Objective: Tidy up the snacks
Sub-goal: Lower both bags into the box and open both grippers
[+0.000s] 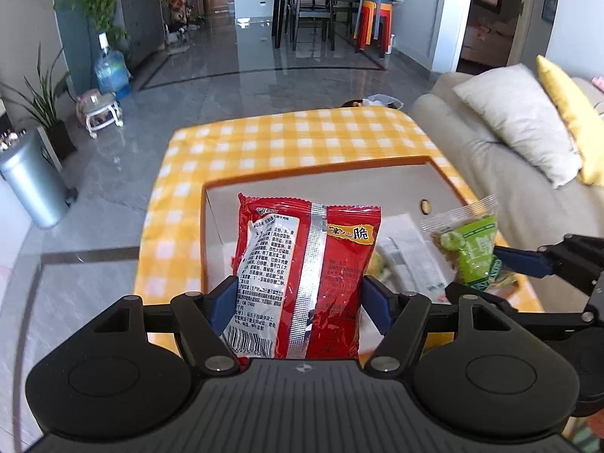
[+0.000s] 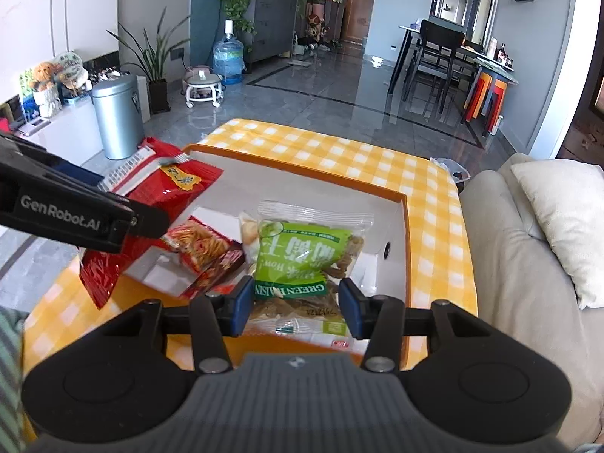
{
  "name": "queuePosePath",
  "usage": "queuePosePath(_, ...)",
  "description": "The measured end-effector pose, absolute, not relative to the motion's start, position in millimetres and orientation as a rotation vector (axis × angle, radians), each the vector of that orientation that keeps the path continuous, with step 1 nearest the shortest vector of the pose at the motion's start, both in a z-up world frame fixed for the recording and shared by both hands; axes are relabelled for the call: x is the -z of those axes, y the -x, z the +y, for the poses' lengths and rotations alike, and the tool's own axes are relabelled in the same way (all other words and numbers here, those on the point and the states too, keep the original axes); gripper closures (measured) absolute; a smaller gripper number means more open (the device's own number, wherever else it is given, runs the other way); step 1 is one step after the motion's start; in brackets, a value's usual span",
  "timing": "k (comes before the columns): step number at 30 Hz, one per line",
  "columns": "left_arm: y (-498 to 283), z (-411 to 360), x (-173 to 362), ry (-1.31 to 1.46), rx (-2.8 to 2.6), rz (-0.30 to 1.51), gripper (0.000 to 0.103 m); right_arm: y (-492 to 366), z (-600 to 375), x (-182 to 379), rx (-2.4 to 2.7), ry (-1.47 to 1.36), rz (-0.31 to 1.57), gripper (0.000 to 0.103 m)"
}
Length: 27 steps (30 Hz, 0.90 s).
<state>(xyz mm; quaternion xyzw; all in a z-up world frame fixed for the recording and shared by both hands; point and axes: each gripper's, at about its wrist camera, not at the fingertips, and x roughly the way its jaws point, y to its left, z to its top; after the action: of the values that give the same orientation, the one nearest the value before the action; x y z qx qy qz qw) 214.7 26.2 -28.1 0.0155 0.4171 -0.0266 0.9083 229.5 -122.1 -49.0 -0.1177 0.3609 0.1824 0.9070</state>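
The left tongs (image 1: 298,298) pinch a red packet (image 1: 302,275) by its lower half, blue pads pressed against both side edges. The packet stands upright between the fingers, its printed back and silver seam facing the camera, lifted above a white box (image 1: 339,181) with an orange rim. The box sits ahead of and below the tongs on a table under a yellow checked cloth (image 1: 264,139).

The right tongs (image 2: 295,304) pinch a green packet (image 2: 302,260) of raisins, pads closed on its two sides near the bottom. This packet also hangs over the box, just right of the red one; the two packets do not touch. In the right view the left tongs reach in from the left edge with the red packet tilted.

Below and to the left of the green packet, a small red snack pack (image 2: 205,251) lies inside the box against its near wall. A beige sofa (image 2: 528,271) runs along the right side of the table.
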Motion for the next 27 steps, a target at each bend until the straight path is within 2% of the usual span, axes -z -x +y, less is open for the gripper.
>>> queuePosePath(13, -253.0, 40.0, 62.3, -0.036, 0.067, 0.945, 0.023, -275.9, -102.5, 85.1, -0.385, 0.304, 0.858, 0.056)
queuePosePath(27, -274.9, 36.6, 100.4, -0.050, 0.050, 1.073, 0.023, -318.7, -103.0, 120.2, -0.395, 0.151, 1.104, 0.056)
